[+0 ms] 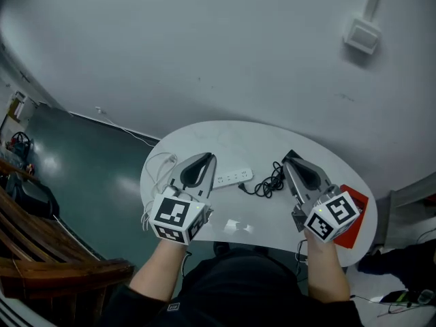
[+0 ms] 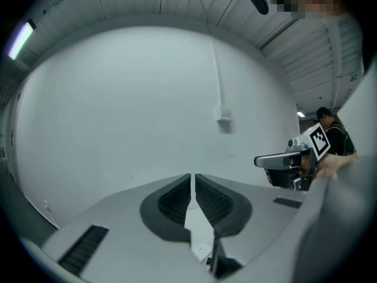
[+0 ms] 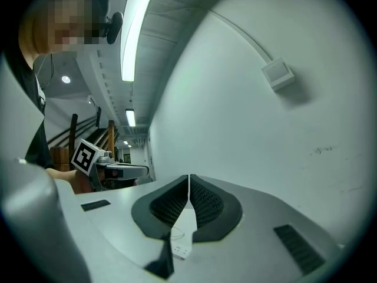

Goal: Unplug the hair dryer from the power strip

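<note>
A white power strip (image 1: 231,178) lies on the round white table (image 1: 225,138). To its right sits a coiled black cord (image 1: 270,181), whose plug end (image 1: 242,187) rests on the tabletop by the strip's right end. My left gripper (image 1: 210,157) hovers above the strip's left end, shut and empty. My right gripper (image 1: 289,156) hangs over the cord, also shut with nothing in it. In the left gripper view the jaws (image 2: 192,178) meet, and the strip (image 2: 202,250) shows below them. The right gripper view shows its jaws (image 3: 188,180) closed above the strip (image 3: 181,250).
A red object (image 1: 359,204) lies at the table's right edge, mostly hidden by my right gripper's marker cube. A thin white cable (image 1: 161,163) loops off the table's left side. A wall box (image 1: 362,35) sits on the wall behind. Wooden furniture (image 1: 41,251) stands at the left.
</note>
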The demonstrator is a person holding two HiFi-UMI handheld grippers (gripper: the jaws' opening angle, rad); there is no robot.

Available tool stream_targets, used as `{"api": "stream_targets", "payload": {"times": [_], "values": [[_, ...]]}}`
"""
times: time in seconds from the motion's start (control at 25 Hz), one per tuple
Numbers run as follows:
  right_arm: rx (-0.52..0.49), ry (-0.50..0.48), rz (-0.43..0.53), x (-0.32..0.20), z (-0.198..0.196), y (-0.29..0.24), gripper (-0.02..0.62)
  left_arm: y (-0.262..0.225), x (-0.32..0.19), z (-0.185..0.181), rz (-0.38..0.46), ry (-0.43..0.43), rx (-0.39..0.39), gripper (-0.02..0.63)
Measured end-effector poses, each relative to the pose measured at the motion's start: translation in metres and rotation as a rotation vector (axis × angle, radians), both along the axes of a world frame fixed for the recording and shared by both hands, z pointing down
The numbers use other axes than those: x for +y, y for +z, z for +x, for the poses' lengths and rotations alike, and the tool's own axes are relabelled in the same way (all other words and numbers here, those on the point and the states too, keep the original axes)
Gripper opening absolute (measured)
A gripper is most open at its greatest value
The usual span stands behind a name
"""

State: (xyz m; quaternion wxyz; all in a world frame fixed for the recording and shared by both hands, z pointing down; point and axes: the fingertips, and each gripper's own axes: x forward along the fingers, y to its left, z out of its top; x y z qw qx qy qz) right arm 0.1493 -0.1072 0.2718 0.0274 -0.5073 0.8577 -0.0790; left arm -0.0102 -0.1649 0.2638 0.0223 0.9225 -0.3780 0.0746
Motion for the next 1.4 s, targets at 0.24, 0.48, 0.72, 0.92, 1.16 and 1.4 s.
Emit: {"api": "stream_targets", "payload": {"times": [0.24, 0.48, 0.72, 0.92, 1.16, 1.4], "values": [[0.023, -0.007, 0.062, 0.024, -0.008, -0.013, 0.035, -0.014, 0.012, -0.009, 0.057, -0.012, 0.032, 0.031], [0.058, 0.095, 0.098, 0.035, 0.013, -0.004, 0.035, 0.000, 0.025, -0.004, 0.055, -0.004, 0.029, 0.029], [0.090, 0.113, 0.098, 0.040, 0.010, 0.008, 0.035, 0.018, 0.035, 0.002, 0.031, -0.002, 0.038, 0.026], [0.075, 0.093, 0.074, 0.045, 0.004, 0.016, 0.034, 0.023, 0.039, 0.007, 0.019, 0.007, 0.038, 0.026], [0.072, 0.099, 0.070, 0.048, 0.007, 0.017, 0.034, 0.025, 0.047, 0.016, 0.018, 0.033, 0.035, 0.026], [0.072, 0.103, 0.059, 0.047, 0.011, 0.019, 0.034, 0.028, 0.045, 0.019, 0.010, 0.033, 0.033, 0.026]]}}
